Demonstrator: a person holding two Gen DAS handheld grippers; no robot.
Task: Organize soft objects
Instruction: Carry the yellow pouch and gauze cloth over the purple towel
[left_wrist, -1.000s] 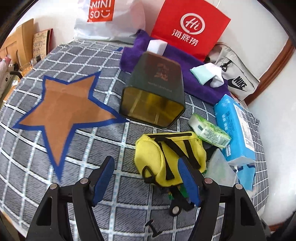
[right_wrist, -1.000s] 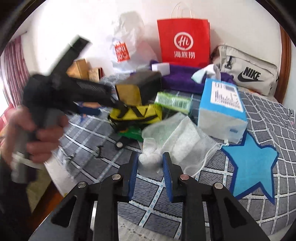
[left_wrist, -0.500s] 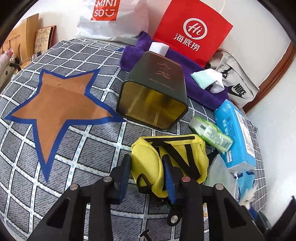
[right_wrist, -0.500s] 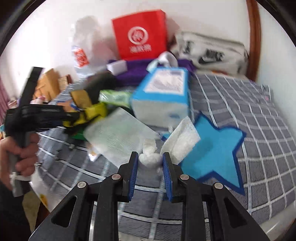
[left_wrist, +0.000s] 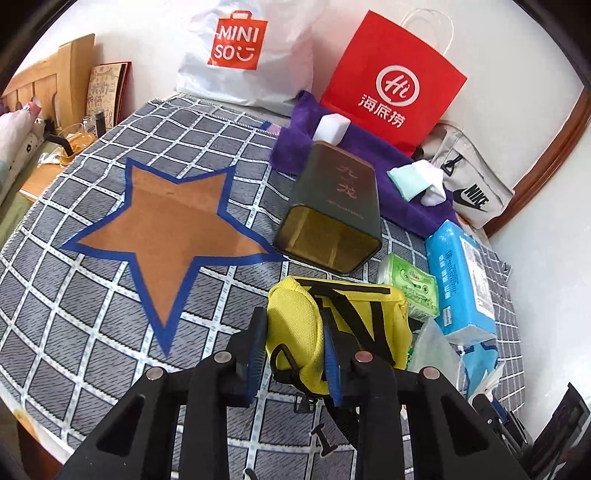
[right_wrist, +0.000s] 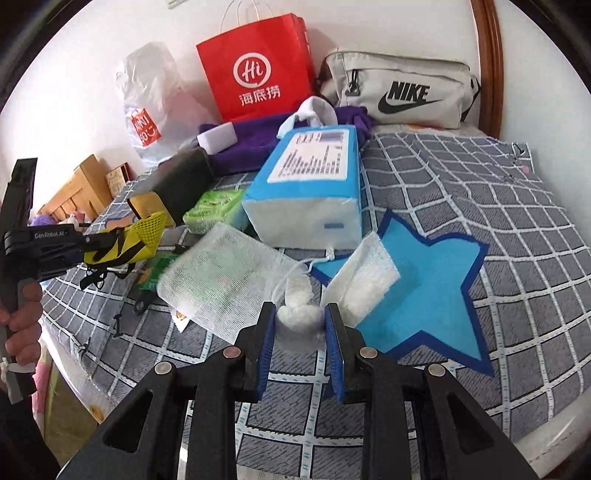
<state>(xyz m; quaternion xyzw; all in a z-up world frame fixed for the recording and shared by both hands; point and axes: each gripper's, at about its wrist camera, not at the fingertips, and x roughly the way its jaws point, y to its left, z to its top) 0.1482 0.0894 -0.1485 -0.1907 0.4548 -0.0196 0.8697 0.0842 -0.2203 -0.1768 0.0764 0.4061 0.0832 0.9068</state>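
Observation:
A yellow pouch with black straps sits between the blue pads of my left gripper. The jaws are closing and the pads press its rounded end, which is raised a little off the grey checked cloth. The right wrist view shows that same left gripper at the far left, carrying the pouch in a person's hand. My right gripper is shut on a white fluffy wad. From the wad hang a white mesh drawstring bag and a white gauze piece.
A dark tin box lies on its side behind the pouch. A green tissue pack and a blue tissue pack lie to the right. Purple towel, red paper bag, Nike bag line the wall. Blue star, brown star.
My left jaws have come together on the yellow pouch and lifted it slightly. The right gripper swung right with the white wad and mesh bag, then held still near the blue star.

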